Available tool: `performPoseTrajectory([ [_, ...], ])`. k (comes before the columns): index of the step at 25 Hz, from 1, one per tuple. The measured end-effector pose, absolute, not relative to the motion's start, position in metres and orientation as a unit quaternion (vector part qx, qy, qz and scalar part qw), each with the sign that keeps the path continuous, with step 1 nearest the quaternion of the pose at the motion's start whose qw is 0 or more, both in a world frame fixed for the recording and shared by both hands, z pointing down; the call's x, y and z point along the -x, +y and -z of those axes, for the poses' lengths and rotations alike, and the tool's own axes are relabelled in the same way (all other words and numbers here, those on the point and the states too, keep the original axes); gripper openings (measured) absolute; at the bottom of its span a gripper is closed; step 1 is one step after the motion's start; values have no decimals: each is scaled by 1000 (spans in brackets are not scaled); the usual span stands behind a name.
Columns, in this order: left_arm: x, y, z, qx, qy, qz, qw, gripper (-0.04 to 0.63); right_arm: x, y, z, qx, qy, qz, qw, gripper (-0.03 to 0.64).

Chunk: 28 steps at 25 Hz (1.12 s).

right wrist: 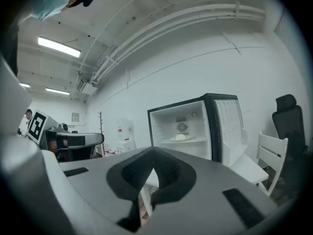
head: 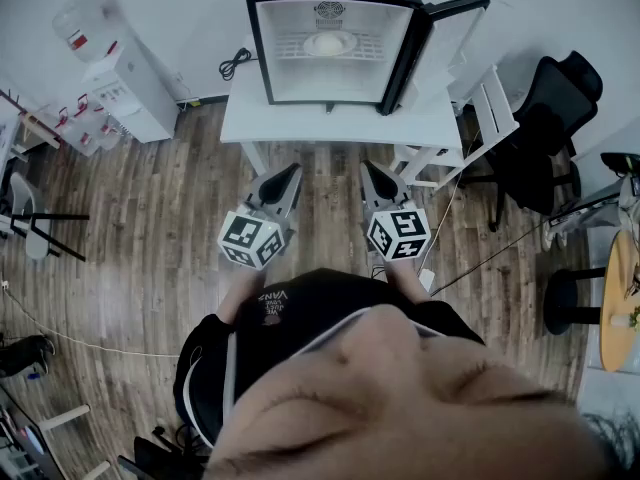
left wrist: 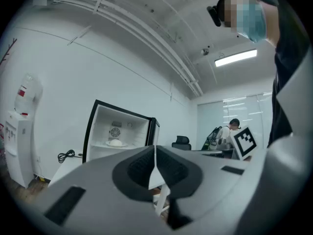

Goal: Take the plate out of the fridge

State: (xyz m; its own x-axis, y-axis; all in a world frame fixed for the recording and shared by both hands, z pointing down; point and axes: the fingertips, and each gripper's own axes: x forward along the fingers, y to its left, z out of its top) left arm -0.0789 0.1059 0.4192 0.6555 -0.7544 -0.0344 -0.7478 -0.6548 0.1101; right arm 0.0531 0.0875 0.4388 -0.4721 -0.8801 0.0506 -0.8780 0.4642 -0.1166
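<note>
A small black fridge (head: 335, 38) stands open on a white table (head: 250, 118), its door (head: 440, 38) swung to the right. On its wire shelf lies a white plate (head: 329, 44) with a pale round lump on it, also seen as the plate (left wrist: 116, 143) and the plate (right wrist: 181, 138). My left gripper (head: 291, 173) and right gripper (head: 368, 169) hover side by side over the wooden floor, well short of the table. Both point at the fridge with jaws shut and nothing between them.
A water dispenser (head: 115, 63) stands left of the table. A white chair (head: 470, 118) and a black office chair (head: 555, 118) are on the right, and a cable (head: 235, 63) lies by the fridge's left side. A person (left wrist: 230, 131) sits at a desk far off.
</note>
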Motion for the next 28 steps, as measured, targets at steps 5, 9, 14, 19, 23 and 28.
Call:
performPoseTrajectory([
  [5,72,104,-419,-908,-414,40,44,25,-61,84,-440,515,854,69,14,12],
  [9,67,103,-420,-907,-416,40,46,24,-65,82,-441,513,855,72,15,12],
  [14,60,100,-427,-903,-424,38,53,24,-71,78,-446,503,861,77,13,12],
  [19,49,98,-431,-899,-434,40,52,24,-82,76,-450,492,867,76,9,12],
  [23,41,98,-436,-894,-443,41,55,24,-91,73,-455,484,872,77,7,12],
  [28,32,95,-437,-894,-443,36,57,25,-97,68,-456,478,875,81,6,12],
])
